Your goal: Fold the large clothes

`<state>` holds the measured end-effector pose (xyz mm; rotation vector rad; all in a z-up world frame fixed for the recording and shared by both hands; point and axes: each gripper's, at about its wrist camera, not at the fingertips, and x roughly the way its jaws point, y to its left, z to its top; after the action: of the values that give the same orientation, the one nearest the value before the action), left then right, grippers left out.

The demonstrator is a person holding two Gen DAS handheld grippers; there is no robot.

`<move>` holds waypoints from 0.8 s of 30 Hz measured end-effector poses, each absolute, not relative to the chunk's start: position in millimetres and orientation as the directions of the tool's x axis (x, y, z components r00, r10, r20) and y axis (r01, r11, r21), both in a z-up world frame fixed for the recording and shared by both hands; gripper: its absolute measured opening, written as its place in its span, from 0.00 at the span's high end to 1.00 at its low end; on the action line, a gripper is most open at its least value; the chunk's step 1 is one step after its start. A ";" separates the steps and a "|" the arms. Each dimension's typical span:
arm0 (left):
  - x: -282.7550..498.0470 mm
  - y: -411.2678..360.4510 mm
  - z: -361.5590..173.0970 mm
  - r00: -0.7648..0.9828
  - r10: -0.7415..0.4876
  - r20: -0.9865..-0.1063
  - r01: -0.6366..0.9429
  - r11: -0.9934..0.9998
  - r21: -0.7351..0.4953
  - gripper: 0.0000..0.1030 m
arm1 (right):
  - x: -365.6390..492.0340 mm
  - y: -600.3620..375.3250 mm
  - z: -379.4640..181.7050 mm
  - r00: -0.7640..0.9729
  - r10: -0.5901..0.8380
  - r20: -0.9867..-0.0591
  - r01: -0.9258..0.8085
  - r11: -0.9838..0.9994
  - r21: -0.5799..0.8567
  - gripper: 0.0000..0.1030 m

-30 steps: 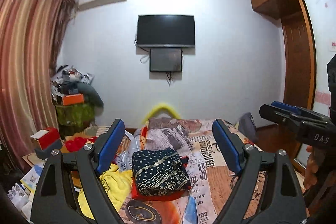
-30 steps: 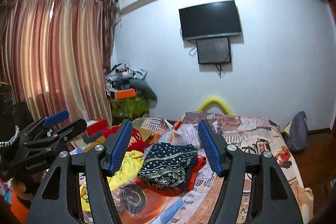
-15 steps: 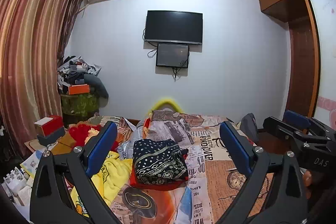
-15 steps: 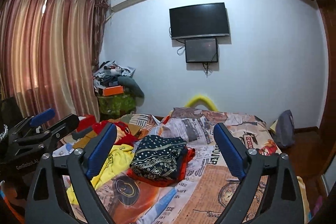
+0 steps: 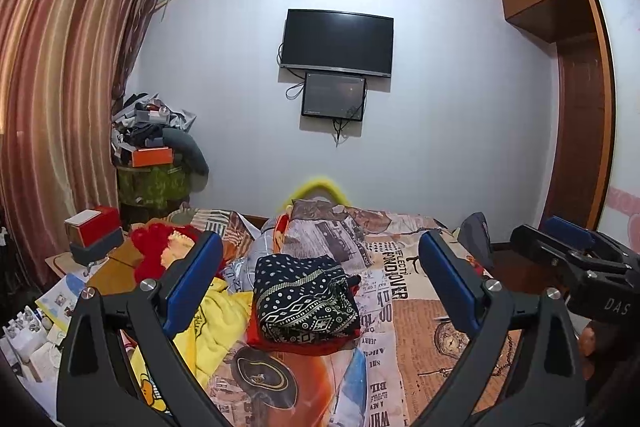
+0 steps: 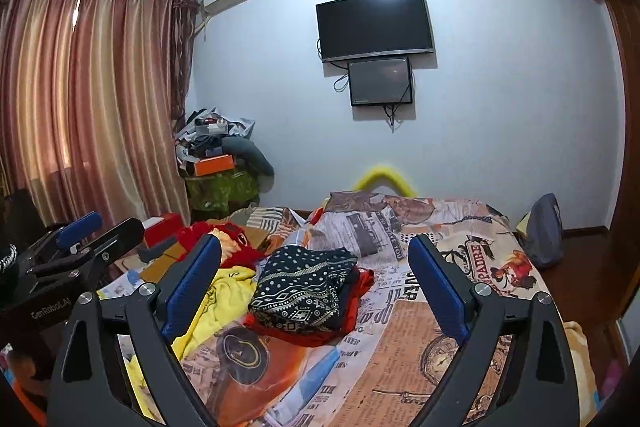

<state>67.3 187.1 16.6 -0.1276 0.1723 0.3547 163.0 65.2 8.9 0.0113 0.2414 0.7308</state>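
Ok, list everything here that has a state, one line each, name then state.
left gripper: open, empty
right gripper: open, empty
navy patterned garment: folded, on the red garment
red garment: folded, lying on the bed
yellow garment: unfolded, crumpled
television: off
small screen: dark
curtains: drawn shut

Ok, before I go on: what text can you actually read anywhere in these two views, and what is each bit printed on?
"DAS" – body of the right gripper, seen from the left wrist.
"GenRobot.AI" – body of the left gripper, seen from the right wrist.
"PAUDRE" – newspaper-print bedsheet.
"AND OVER" – same bedsheet, left wrist view.
Remaining bedsheet print, the yellow shirt graphic and the TV badge: too small or warped to read.
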 end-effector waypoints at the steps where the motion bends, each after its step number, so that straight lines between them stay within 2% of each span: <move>1: 67.9 187.9 15.8 0.924 0.331 -0.193 -0.354 0.930 -0.096 0.04 | 162.7 66.8 8.8 0.716 0.663 -0.217 -0.661 0.745 0.090 0.09; 24: 68.8 191.2 15.2 0.927 0.320 -0.197 -0.341 0.936 -0.083 0.03 | 161.4 68.8 11.8 0.706 0.670 -0.229 -0.668 0.738 0.101 0.09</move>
<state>68.8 191.2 15.2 -0.1163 0.1825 0.3400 161.4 68.8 11.8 0.0102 0.2587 0.7433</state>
